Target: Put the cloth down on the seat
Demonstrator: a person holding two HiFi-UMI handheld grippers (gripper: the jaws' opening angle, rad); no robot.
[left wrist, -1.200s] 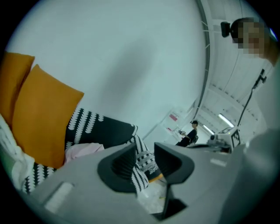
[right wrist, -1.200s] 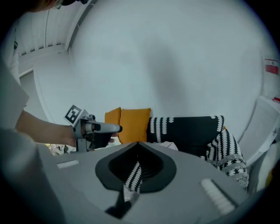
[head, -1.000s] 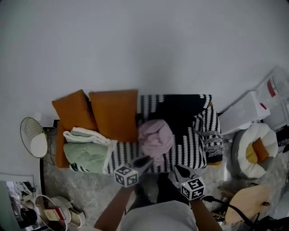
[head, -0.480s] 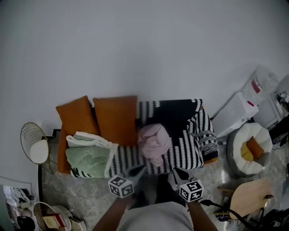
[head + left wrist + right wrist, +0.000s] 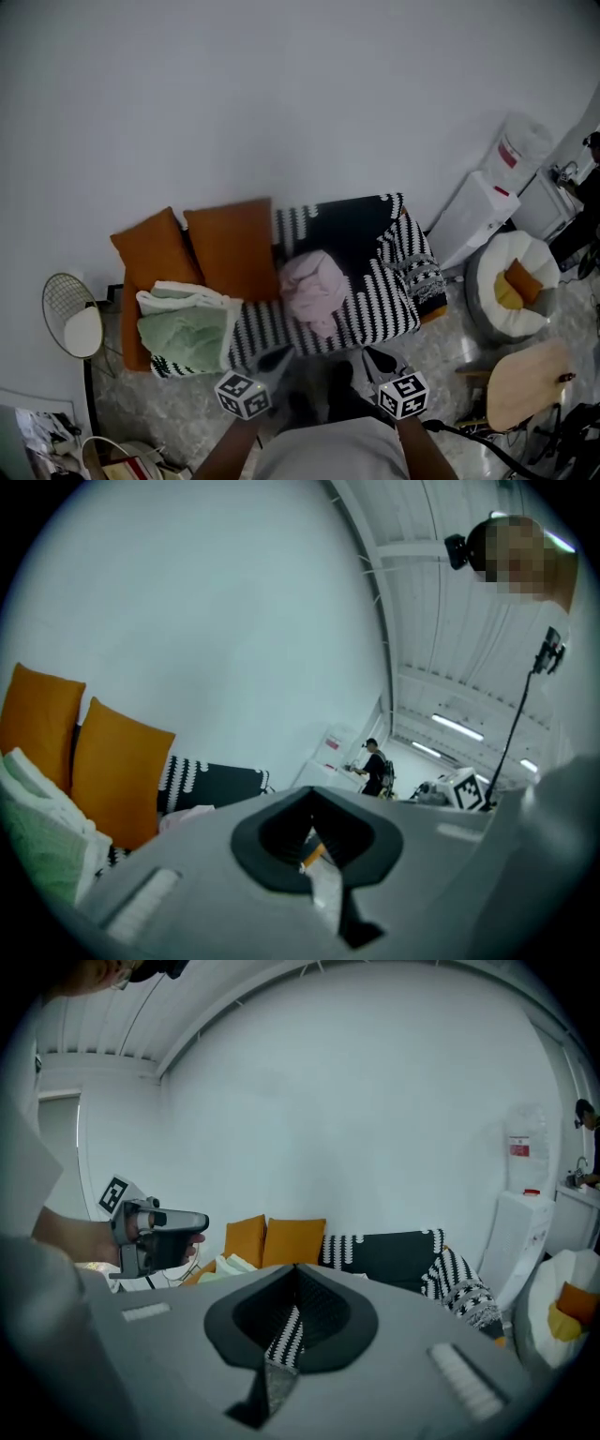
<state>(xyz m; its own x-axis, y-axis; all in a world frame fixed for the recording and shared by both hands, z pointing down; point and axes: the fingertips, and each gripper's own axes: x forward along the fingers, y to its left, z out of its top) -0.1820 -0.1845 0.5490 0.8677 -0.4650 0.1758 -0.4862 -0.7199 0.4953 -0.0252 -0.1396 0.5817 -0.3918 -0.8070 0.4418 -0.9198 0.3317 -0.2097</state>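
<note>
A crumpled pink cloth lies on the sofa seat, on the black-and-white patterned throw, with neither gripper touching it. Its pale edge also shows in the left gripper view. My left gripper is held in front of the sofa's edge, short of the cloth, with its jaws shut and empty. My right gripper hangs level with it to the right, also shut with nothing held. The right gripper view catches the left gripper in a hand.
Two orange cushions lean on the sofa's back. A folded green and white blanket fills the left of the seat. Right of the sofa are a white appliance, a round white pet bed and a wooden stool. A wire side table stands at left.
Both grippers have drawn back from the sofa toward the person. The left gripper's tip has left the pink cloth, which stays on the seat.
</note>
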